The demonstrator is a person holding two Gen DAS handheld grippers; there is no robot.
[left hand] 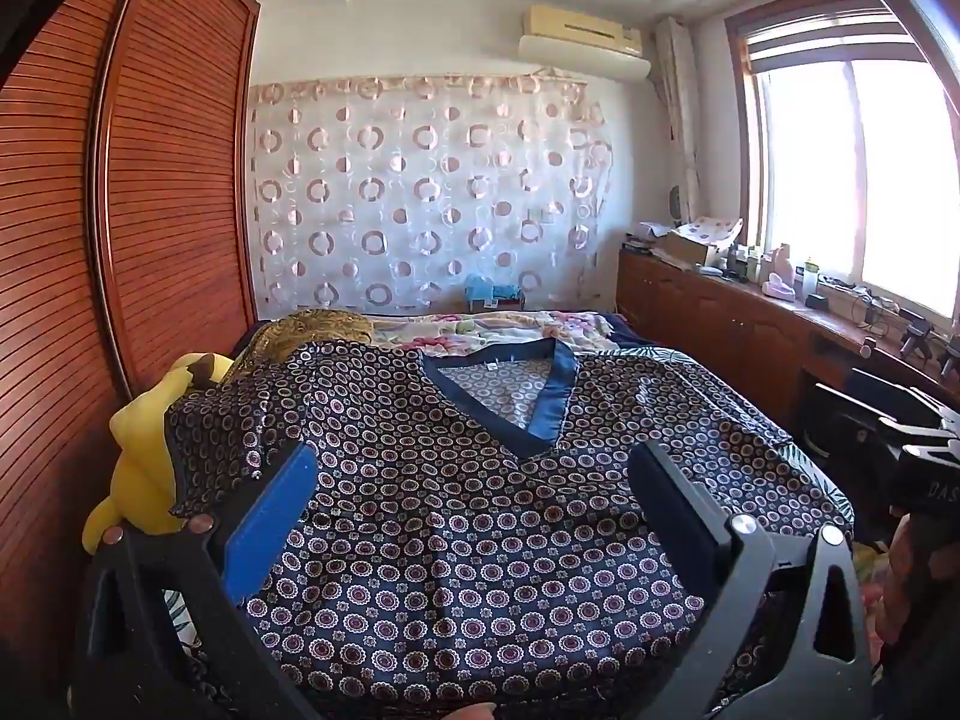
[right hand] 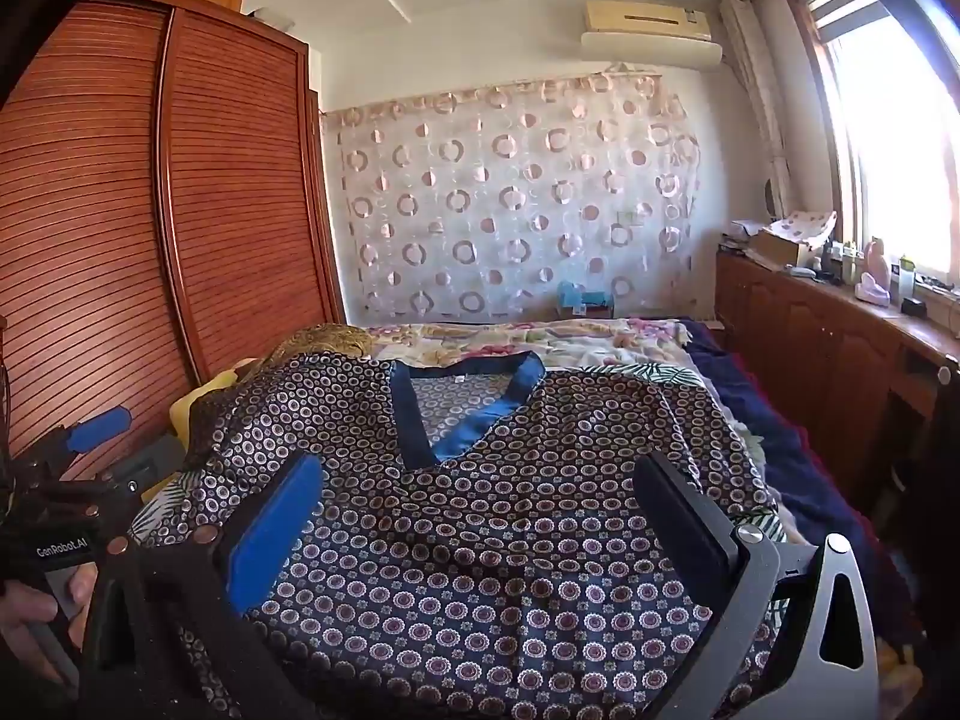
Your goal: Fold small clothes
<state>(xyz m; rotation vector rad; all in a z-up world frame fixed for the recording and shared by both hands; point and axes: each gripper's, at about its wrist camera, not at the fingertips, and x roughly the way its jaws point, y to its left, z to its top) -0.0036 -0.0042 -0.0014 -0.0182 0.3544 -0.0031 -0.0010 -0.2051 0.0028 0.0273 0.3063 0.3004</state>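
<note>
A dark blue shirt [left hand: 480, 510] with a small circle print and a plain blue V-neck band lies spread flat on the bed, neck away from me; it also shows in the right wrist view [right hand: 492, 528]. My left gripper [left hand: 474, 480] is open and empty, its blue-padded fingers [left hand: 270, 516] wide apart above the shirt's lower front. My right gripper [right hand: 474, 486] is open and empty in the same way over the shirt. The left gripper also shows at the left edge of the right wrist view [right hand: 90, 438], and the right gripper at the right edge of the left wrist view [left hand: 924, 444].
A yellow plush toy [left hand: 144, 456] lies at the bed's left edge under the shirt's sleeve. A floral quilt [left hand: 492, 330] covers the far bed. A wooden louvred wardrobe [left hand: 150, 210] stands left, and a cluttered wooden sideboard [left hand: 750, 312] runs below the window on the right.
</note>
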